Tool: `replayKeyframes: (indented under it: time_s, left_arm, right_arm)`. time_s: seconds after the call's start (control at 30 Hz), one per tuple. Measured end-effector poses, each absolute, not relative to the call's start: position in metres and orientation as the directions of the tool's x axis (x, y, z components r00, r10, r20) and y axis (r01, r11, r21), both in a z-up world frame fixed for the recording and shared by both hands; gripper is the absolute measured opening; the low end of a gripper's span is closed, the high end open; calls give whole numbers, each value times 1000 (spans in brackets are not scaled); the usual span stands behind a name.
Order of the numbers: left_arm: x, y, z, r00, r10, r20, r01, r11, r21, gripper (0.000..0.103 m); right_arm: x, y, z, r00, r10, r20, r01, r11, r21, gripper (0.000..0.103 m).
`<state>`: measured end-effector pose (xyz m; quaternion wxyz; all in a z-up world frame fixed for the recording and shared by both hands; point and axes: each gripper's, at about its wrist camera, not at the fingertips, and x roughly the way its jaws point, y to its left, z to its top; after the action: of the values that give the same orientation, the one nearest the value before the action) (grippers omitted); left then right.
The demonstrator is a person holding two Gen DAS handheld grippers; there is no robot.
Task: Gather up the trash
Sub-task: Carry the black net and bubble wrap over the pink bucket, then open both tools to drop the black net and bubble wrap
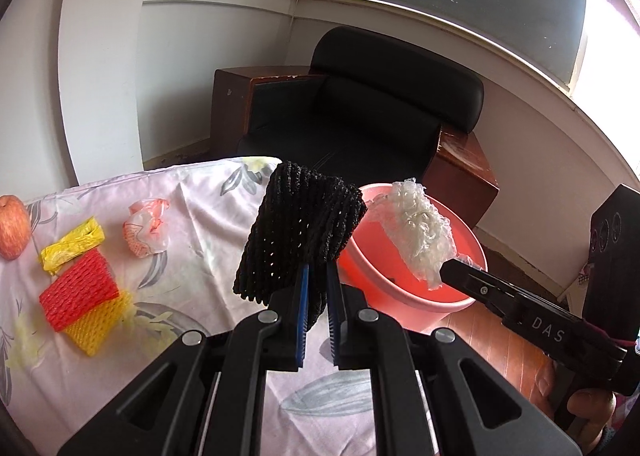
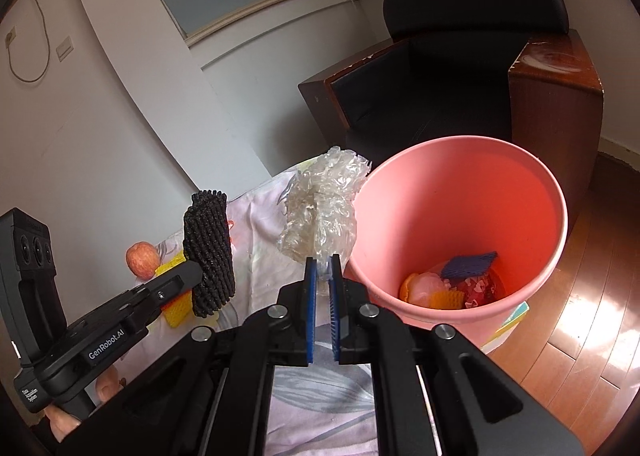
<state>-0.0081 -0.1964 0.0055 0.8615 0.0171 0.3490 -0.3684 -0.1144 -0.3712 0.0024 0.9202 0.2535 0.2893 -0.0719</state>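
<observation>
Left gripper (image 1: 318,276): squeezed nearly shut on a black foam net (image 1: 300,232), net standing up between the blue pads (image 1: 305,296), over the edge of the flowery cloth (image 1: 192,216). Tilted downward, pointing toward the black chair (image 1: 380,108). A few fingers (image 2: 108,384) wrapped under its handle, seen from the right wrist view.

Right gripper (image 2: 324,268): pinched almost closed on a clear crinkly plastic wrap (image 2: 324,204), wrap sticking up from the tips, just beside the pink bucket (image 2: 560,224). From the left wrist view, held over the bucket's rim. Also tilted downward. A bit of hand (image 1: 588,408) under its handle.

Inside the bucket, at the bottom: a blue foam net (image 2: 472,262), an orange peel (image 2: 410,286), other scraps.

On the cloth, well apart from the grippers: a red foam net (image 1: 78,290) lying on a yellow foam net (image 1: 100,326), a yellow wrapper (image 1: 72,242) just behind them, a crumpled white and red wrapper (image 1: 146,230), an apple (image 1: 13,226) at the far left edge.
</observation>
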Motion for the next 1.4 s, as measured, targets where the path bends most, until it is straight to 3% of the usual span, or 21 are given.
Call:
replayKeyframes:
  time_s: [0.5,1.4]
  left_arm:
    - [-14,-272,-3,377,-682,-626,730,635,-252,8]
    - [-5,-347,-37,312,-642,-700,771,602,-208,8]
  right_arm:
    - [-132,-404,-12,797,-74,-600,392,818,420,6]
    - [-139,-438,-34,738,-181,-650,521,765,379,6]
